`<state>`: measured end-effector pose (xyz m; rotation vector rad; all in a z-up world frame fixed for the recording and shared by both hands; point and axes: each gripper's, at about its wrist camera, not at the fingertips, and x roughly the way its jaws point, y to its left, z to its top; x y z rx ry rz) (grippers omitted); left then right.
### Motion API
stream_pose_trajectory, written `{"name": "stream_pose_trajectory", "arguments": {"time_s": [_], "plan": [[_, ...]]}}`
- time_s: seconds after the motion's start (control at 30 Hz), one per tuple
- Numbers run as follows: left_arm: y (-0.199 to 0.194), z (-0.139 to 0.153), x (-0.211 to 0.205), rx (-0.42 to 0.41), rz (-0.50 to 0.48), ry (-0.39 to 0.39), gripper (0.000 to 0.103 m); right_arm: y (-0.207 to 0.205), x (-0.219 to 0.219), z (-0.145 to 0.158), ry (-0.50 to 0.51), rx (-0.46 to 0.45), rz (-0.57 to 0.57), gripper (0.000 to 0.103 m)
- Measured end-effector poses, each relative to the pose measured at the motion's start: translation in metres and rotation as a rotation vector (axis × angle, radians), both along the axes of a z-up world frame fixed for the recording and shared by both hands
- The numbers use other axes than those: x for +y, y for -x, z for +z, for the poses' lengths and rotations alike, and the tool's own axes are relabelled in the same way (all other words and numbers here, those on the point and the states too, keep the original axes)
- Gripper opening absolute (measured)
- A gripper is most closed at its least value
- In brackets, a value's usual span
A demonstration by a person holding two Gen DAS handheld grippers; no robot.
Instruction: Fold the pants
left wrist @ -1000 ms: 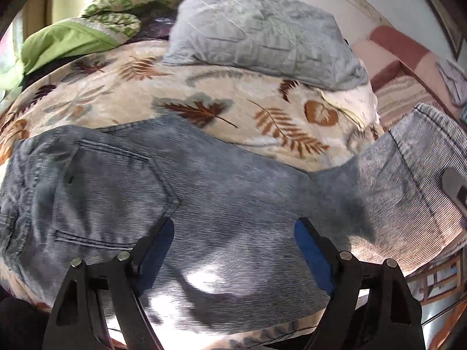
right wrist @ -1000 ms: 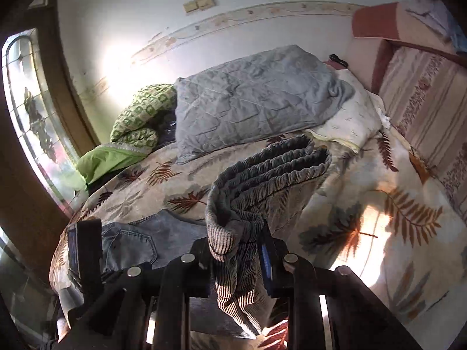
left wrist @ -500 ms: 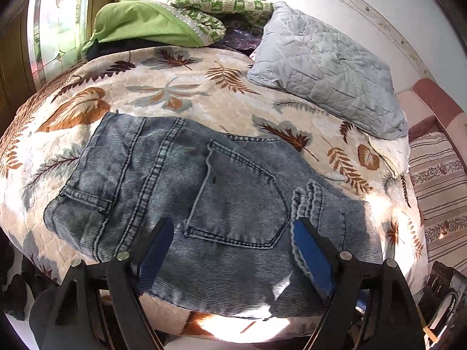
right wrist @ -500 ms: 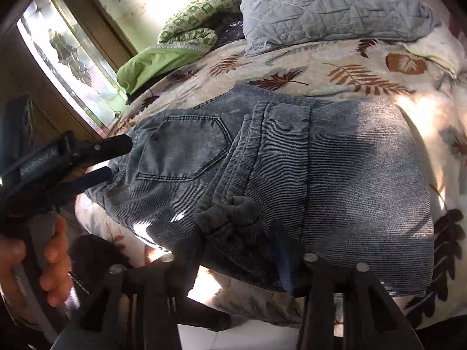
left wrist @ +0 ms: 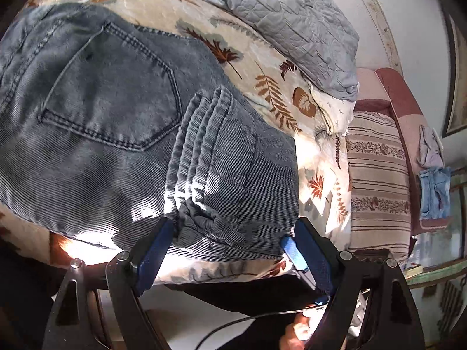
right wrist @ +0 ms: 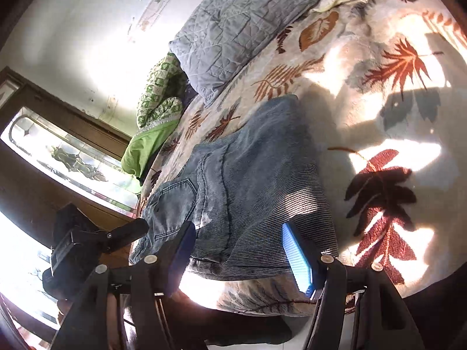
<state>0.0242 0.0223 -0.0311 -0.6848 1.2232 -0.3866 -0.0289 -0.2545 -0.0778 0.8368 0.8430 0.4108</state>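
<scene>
**Both Grippers Standing Open**

The left gripper (left wrist: 230, 248) is pointing downward, jaws spread wide, nothing pressed between its pads. The right gripper (right wrist: 239, 250) has just been opening; its fingers (right wrist: 297, 256) are gripping nothing.

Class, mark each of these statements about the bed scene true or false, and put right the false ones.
1. The jeans lie on a leaf-patterned bedspread. True.
2. The right gripper is clamped on the jeans. False: its jaws have just been opening, nothing pinched.
3. The leg cuffs lie folded over next to the back pocket. True.
4. The grey pillow lies on top of the jeans. False: it lies apart, further up the bed.
5. The left gripper is shut. False: it is open.
</scene>
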Motion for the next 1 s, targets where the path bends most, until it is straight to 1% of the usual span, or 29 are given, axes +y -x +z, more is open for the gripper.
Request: {"name": "stream_pose_trajectory", "arguments": {"time_s": [0.03, 0.13, 0.27, 0.33, 0.4, 0.43, 0.47, 0.5, 0.53, 0.57, 0.6, 0.63, 0.7, 0.77, 0.8, 0.87, 0.9, 0.93, 0.97, 1.0], "plan": [[-0.001, -0.002, 0.000, 0.019, 0.013, 0.017, 0.085, -0.001, -0.003, -0.004, -0.022, 0.006, 0.000, 0.065], [-0.001, 0.001, 0.000, 0.029, 0.043, 0.006, 0.084, -0.001, -0.008, -0.009, -0.069, 0.003, 0.003, 0.065], [0.001, 0.019, -0.005, -0.020, 0.049, 0.012, 0.084, -0.001, -0.010, -0.014, -0.091, 0.001, 0.010, 0.065], [0.001, 0.023, -0.014, -0.048, 0.027, -0.011, 0.084, -0.002, -0.010, -0.017, -0.103, 0.009, 0.011, 0.065], [-0.001, 0.011, -0.018, -0.013, 0.036, -0.051, 0.084, -0.002, -0.011, -0.018, -0.112, 0.011, 0.011, 0.065], [-0.003, 0.002, -0.020, 0.015, 0.040, -0.072, 0.081, -0.002, -0.011, -0.018, -0.113, 0.011, 0.011, 0.065], [-0.004, -0.008, -0.019, 0.044, 0.044, -0.091, 0.070, -0.002, -0.011, -0.017, -0.112, 0.009, 0.012, 0.065], [-0.004, -0.017, -0.018, 0.074, 0.046, -0.100, 0.062, -0.001, -0.012, -0.018, -0.110, 0.009, 0.013, 0.065], [-0.005, -0.024, -0.018, 0.096, 0.048, -0.104, 0.047, 0.000, -0.012, -0.018, -0.110, 0.011, 0.013, 0.065], [-0.004, -0.028, -0.017, 0.103, 0.051, -0.122, 0.036, 0.001, -0.012, -0.019, -0.111, 0.009, 0.014, 0.065], [-0.004, -0.031, -0.015, 0.103, 0.055, -0.141, 0.029, 0.001, -0.012, -0.019, -0.110, 0.008, 0.015, 0.065], [-0.004, -0.033, -0.013, 0.109, 0.057, -0.147, 0.018, 0.001, -0.012, -0.019, -0.109, 0.009, 0.016, 0.065], [-0.004, -0.038, -0.007, 0.121, 0.072, -0.120, 0.014, 0.001, -0.012, -0.020, -0.108, 0.011, 0.016, 0.065], [0.000, -0.035, -0.004, 0.104, 0.085, -0.121, 0.012, 0.001, -0.011, -0.020, -0.103, 0.010, 0.020, 0.065], [0.005, -0.027, -0.006, 0.064, 0.088, -0.147, 0.012, 0.001, -0.010, -0.019, -0.100, 0.009, 0.023, 0.065], [0.018, -0.004, -0.015, -0.056, 0.084, -0.231, 0.011, 0.003, -0.009, -0.016, -0.084, -0.001, 0.025, 0.065], [0.024, 0.002, -0.020, -0.096, 0.077, -0.258, 0.011, 0.004, -0.010, -0.014, -0.070, -0.012, 0.021, 0.065], [0.028, 0.001, -0.022, -0.100, 0.072, -0.267, 0.011, 0.006, -0.010, -0.011, -0.055, -0.023, 0.013, 0.065], [0.029, -0.006, -0.019, -0.073, 0.082, -0.261, 0.012, 0.006, -0.011, -0.011, -0.045, -0.025, 0.007, 0.065], [0.026, -0.019, -0.018, -0.026, 0.084, -0.260, 0.012, 0.006, -0.012, -0.011, -0.043, -0.017, 0.003, 0.065]]}}
